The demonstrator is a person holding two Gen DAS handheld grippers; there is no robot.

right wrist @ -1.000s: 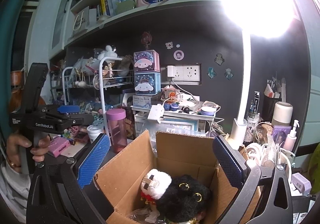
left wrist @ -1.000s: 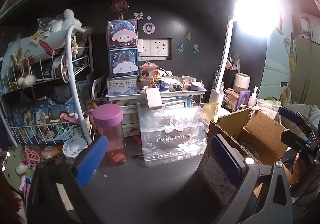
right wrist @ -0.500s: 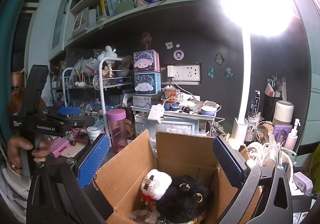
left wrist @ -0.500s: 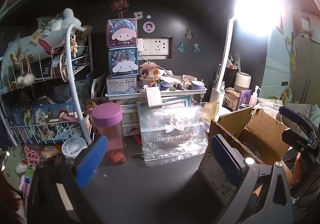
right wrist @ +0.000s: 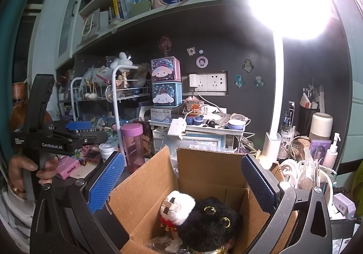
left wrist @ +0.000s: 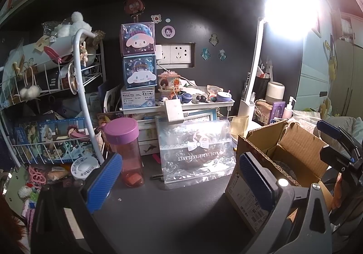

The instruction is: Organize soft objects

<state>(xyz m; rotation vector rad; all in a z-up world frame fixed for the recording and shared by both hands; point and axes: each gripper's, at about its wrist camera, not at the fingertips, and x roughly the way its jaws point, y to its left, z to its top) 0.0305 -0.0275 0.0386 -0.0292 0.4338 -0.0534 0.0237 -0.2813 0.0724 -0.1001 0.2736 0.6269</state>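
Inspecting the box [right wrist: 204, 176], we count two plush toys inside: one fluffy black [right wrist: 211, 224] with gold rings, one white [right wrist: 179, 206] with a clip, touching. Our right gripper [right wrist: 181, 183] hangs wide open above them, holding nothing. Our left gripper [left wrist: 179, 181] gapes equally, empty, over the desk [left wrist: 170, 215] beside the box.

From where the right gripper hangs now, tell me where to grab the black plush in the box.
Take the black plush across its rounded top, coming straight down through the open cardboard box. Its fur bulges upward and the box walls block the sides. The white plush presses against its left, so keep the right gripper fingers clear of it.
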